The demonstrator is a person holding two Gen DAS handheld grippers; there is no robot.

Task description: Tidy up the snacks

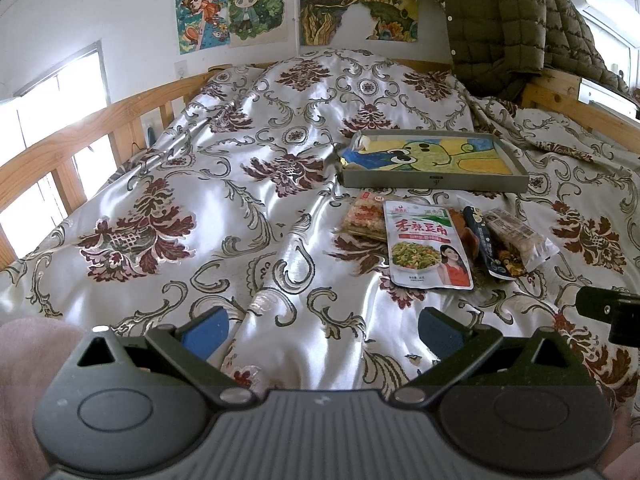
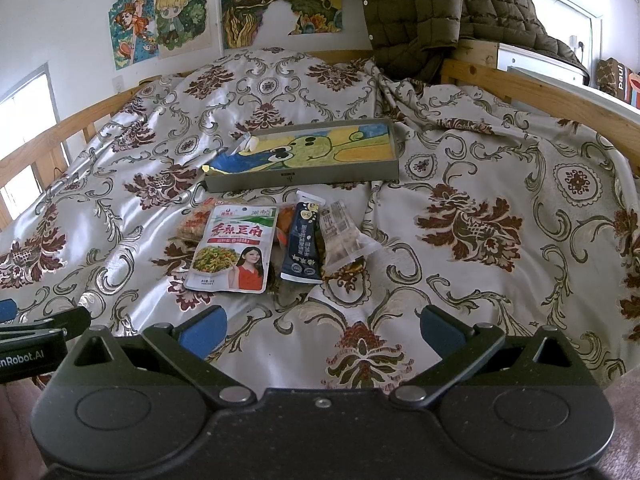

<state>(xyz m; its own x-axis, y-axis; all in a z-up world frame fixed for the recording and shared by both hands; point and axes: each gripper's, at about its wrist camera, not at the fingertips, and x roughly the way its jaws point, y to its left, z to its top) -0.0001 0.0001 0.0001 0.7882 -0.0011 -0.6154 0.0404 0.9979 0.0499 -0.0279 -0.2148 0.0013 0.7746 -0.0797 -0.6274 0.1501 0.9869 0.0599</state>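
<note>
Both grippers hover low over the bed's patterned satin bedspread (image 2: 480,184), each with its blue-padded fingers spread wide and holding nothing: the left gripper (image 1: 322,330) and the right gripper (image 2: 322,330). The snack packets lie bunched together on the bedspread just in front of a shallow grey box (image 2: 304,178): a grey pouch (image 2: 234,250), a dark blue packet (image 2: 304,246), a clear wrapper (image 2: 344,240).
</note>
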